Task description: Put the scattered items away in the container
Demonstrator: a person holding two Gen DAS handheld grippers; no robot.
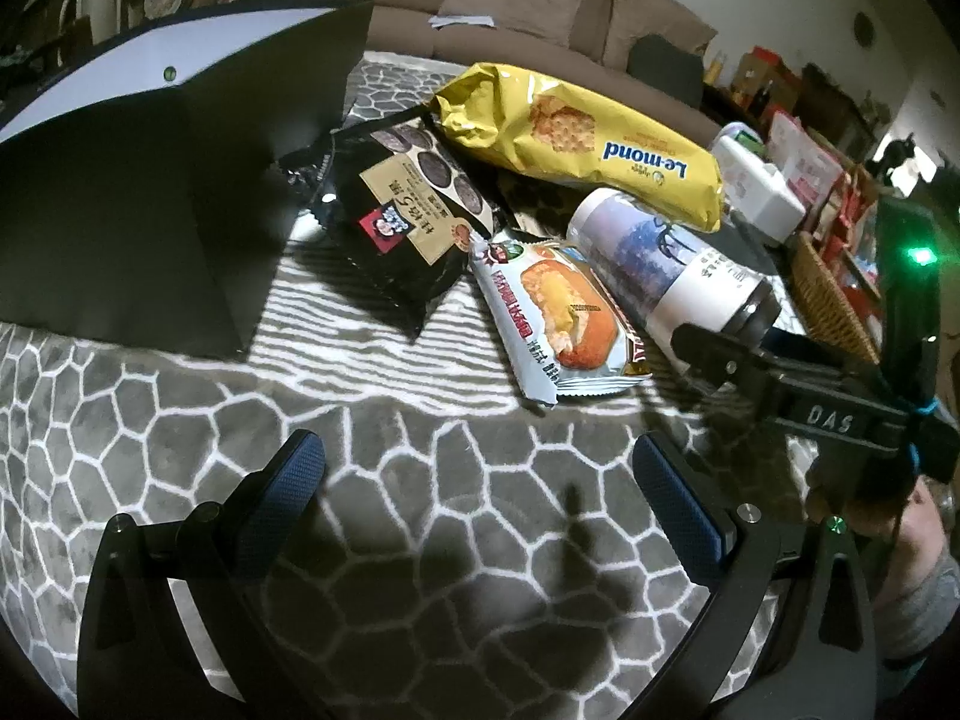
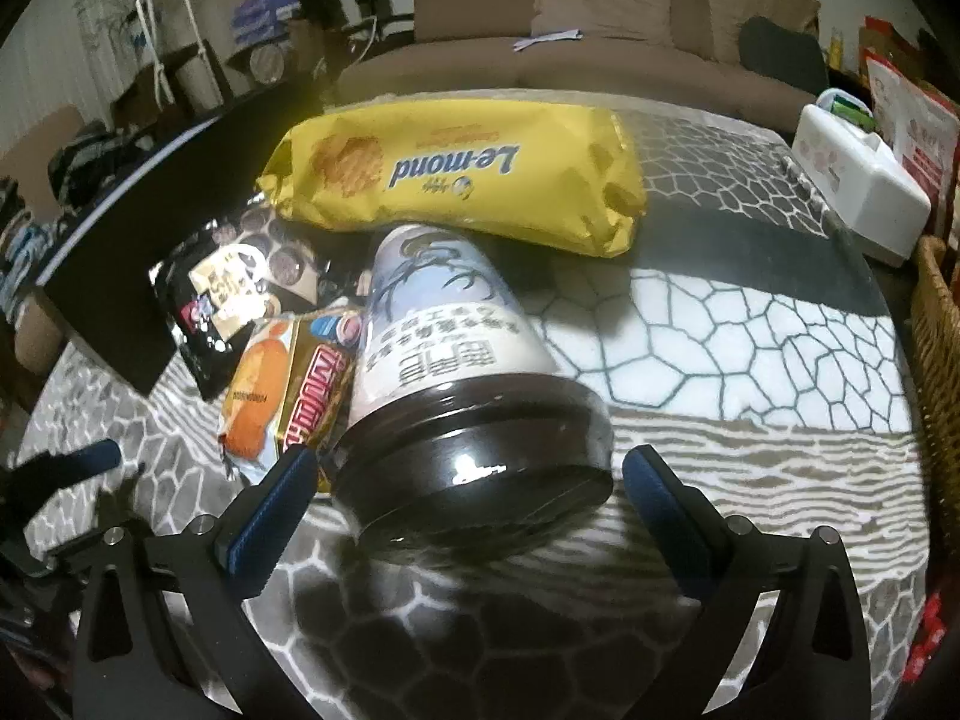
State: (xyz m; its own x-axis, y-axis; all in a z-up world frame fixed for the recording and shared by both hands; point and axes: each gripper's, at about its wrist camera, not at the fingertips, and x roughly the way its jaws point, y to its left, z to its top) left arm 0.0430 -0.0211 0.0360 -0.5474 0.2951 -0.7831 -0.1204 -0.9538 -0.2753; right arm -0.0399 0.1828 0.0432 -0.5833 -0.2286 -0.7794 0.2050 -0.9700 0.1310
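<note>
Left wrist: three snack packets [image 1: 540,120], one jar [image 1: 660,258].

In your left wrist view, the box [image 1: 150,192] fills the upper left of the frame. Right of it lies the cookie bag [image 1: 402,210], with the biscuit pack [image 1: 576,138] behind it at upper centre. The cake packet [image 1: 558,312] sits at centre, the jar [image 1: 666,258] on its side just to its right. The basket [image 1: 834,300] stands at the right edge.
</note>
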